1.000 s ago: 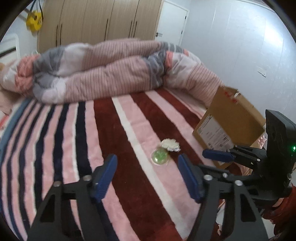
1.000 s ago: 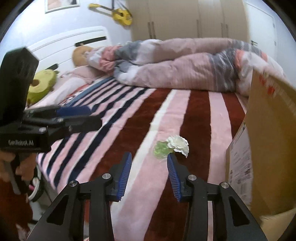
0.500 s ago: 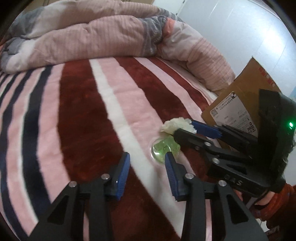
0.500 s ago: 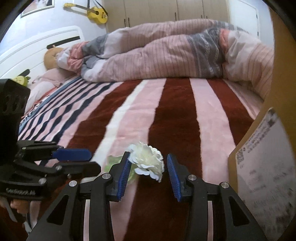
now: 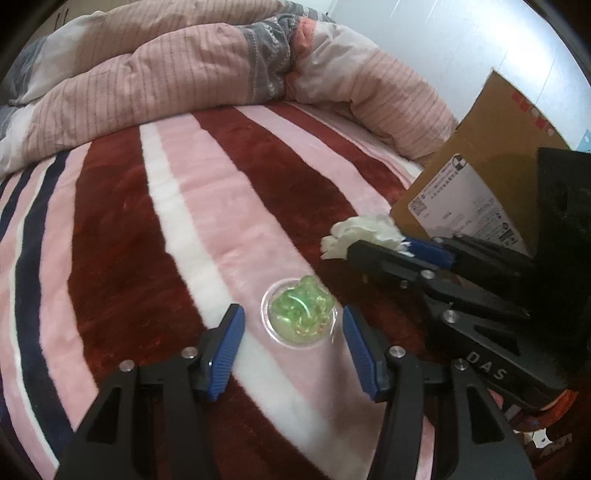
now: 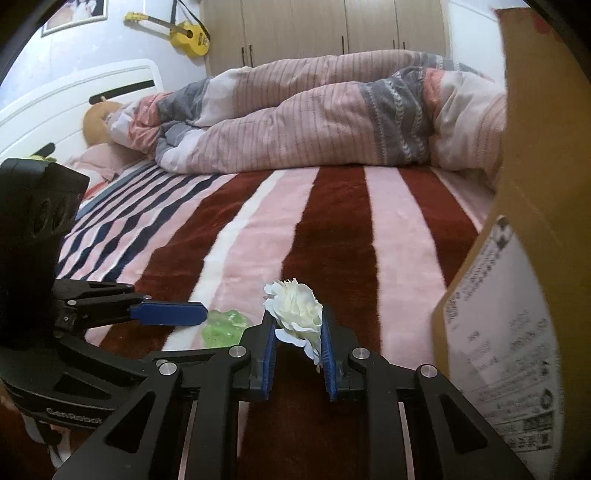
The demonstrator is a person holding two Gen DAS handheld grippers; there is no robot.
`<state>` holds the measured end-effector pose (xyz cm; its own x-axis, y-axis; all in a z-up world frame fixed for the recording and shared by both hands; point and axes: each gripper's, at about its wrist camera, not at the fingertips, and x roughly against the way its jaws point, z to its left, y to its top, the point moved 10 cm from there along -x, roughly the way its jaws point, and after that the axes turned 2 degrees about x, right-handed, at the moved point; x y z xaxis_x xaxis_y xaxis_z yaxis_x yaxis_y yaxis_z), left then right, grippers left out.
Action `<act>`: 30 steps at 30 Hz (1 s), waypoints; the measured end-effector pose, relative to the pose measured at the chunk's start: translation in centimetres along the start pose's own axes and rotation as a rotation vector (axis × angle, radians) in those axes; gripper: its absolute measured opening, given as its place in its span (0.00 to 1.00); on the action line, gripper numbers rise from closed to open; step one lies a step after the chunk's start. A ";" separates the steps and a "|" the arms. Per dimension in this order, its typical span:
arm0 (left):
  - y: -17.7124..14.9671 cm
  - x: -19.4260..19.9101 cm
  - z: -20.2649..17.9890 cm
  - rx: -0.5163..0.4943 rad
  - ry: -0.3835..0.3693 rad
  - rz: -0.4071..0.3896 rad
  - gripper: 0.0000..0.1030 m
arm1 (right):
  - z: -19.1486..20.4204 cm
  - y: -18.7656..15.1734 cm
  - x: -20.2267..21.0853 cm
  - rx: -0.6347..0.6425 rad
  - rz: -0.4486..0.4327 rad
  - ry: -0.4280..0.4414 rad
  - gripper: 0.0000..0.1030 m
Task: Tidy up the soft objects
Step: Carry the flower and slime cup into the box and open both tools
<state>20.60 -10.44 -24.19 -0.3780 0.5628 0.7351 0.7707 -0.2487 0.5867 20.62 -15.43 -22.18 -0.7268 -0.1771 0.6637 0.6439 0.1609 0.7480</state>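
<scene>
"DAS" marks the right gripper (image 6: 297, 343), clenched on the white flower (image 6: 297, 314); the "GenRobot" left gripper (image 5: 293, 350), jaws opening, straddles the green toy (image 5: 299, 315) untouched.

a home bedroom: bed (image 6: 332, 229), rumpled duvet (image 6: 314, 118), wardrobe (image 6: 314, 26), ukulele (image 6: 184, 33).

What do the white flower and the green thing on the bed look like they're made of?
White flower: likely fabric, matte; thin, frayed-looking petals bunch between the right gripper's fingers. Green thing: looks like translucent, glossy soft plastic or gel with a clear rim; highlights glint off it.
</scene>
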 end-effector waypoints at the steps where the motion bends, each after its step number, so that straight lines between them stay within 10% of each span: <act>1: 0.1 -0.2 0.0 0.005 0.008 0.001 0.49 | -0.2 -0.1 0.0 0.000 0.005 -0.005 0.16; 16: 0.4 0.8 0.6 -0.013 0.078 -0.045 0.37 | 0.4 -0.1 1.0 0.035 0.001 0.006 0.16; 30: 1.7 13.6 -0.9 -0.020 0.197 -0.196 0.37 | 5.8 4.3 11.9 0.177 -0.123 0.095 0.16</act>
<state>16.32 -3.98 -12.88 -0.6129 0.4381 0.6576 0.6633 -0.1671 0.7295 13.31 -11.23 -11.10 -0.7658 -0.2952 0.5713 0.4938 0.2990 0.8165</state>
